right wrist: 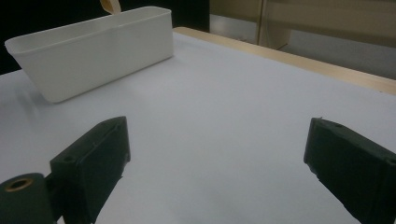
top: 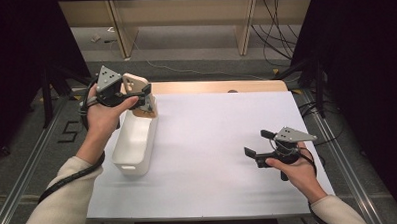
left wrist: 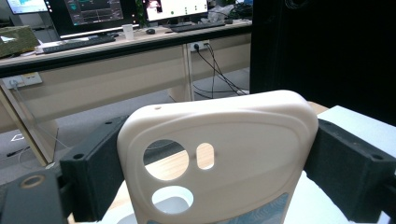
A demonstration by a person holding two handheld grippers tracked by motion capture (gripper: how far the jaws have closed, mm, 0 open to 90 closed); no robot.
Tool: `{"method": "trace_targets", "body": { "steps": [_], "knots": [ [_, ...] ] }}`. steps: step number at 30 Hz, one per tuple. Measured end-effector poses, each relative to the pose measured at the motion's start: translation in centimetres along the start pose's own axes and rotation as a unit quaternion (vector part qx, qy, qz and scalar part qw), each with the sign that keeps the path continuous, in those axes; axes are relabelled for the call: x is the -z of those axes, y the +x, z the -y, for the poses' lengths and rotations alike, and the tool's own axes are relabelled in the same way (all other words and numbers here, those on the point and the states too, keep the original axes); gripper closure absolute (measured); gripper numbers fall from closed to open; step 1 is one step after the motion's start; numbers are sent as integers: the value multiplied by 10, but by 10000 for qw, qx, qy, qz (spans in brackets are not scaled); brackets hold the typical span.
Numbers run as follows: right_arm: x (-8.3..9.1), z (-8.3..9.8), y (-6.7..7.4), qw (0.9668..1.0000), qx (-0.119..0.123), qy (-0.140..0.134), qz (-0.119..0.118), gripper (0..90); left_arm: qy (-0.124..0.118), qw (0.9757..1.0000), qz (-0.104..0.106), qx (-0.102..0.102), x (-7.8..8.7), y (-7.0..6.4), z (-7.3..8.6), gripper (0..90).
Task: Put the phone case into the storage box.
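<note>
A beige phone case [left wrist: 219,154] with round camera cut-outs stands upright between the black jaws in the left gripper view. My left gripper [top: 142,96] is shut on the phone case [top: 134,83], holding it over the far end of a long white bin [top: 135,139]. The right gripper [top: 258,143] rests low over the white table sheet [top: 212,141] at the right, open, with nothing between its jaws. From the right gripper view the bin [right wrist: 93,56] lies ahead to the left, and a tip of the case [right wrist: 109,5] shows above its rim.
A strip of bare wooden tabletop [top: 210,86] runs along the far edge of the sheet. Desks, monitors and cables [left wrist: 210,65] stand beyond the table. Metal rails [top: 338,147] flank the table on both sides.
</note>
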State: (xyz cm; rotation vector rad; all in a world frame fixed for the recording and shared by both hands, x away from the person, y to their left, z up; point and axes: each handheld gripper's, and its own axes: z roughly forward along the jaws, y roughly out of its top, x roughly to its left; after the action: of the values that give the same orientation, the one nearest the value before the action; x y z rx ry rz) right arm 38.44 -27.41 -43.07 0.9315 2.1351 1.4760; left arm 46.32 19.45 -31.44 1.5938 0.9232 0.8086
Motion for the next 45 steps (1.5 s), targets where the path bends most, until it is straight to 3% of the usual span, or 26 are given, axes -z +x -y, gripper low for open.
{"method": "trace_targets", "body": {
  "steps": [45],
  "knots": [
    [0,0,0,10000,-32,-2,-5,79,173,9997,-112,-91,-12,16,7,109]
  ]
}}
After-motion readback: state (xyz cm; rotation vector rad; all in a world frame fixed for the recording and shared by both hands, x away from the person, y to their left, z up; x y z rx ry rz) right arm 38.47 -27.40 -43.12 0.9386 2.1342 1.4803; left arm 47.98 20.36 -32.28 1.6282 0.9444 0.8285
